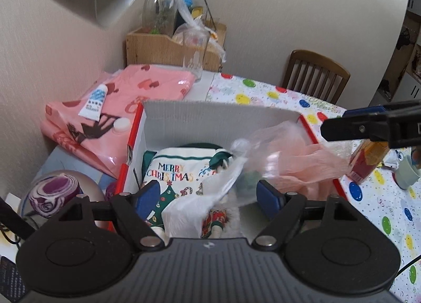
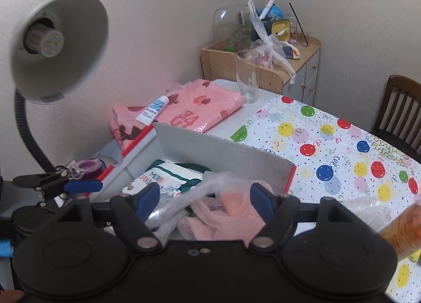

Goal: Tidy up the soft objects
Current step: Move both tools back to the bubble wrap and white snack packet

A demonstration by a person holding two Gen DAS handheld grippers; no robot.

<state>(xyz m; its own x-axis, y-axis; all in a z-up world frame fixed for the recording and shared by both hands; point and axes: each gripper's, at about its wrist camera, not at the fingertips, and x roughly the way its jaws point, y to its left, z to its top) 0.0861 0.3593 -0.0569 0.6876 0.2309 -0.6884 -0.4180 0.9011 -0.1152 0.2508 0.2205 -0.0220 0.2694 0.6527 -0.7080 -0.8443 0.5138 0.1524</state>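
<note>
Left gripper (image 1: pixel 209 193): jaws spread, blue pads clear of the contents, nothing pinched; a white translucent plastic bag (image 1: pixel 210 197) lies loose between them. Right gripper (image 2: pixel 206 199): jaws likewise spread, over the pink mesh cloth (image 2: pixel 231 213) without pinching it. Both soft items lie inside the open cardboard box (image 1: pixel 210 116) with red trim, on top of a folded Christmas-print textile (image 1: pixel 173 171); its lower part is covered by the bag, and whatever lies deeper in the box is hidden. The box stands on the table (image 2: pixel 329 145), near its left edge, beside the balloon-print cover. Left of the box, a halved red onion (image 1: pixel 54 193). Beyond it, a pink package (image 1: pixel 118 108) carrying a white tube (image 1: pixel 93 104). At the far edge, a drinking glass (image 2: pixel 247 76); the wooden cabinet (image 2: pixel 263 66) behind holds clutter too blurred to identify.
</note>
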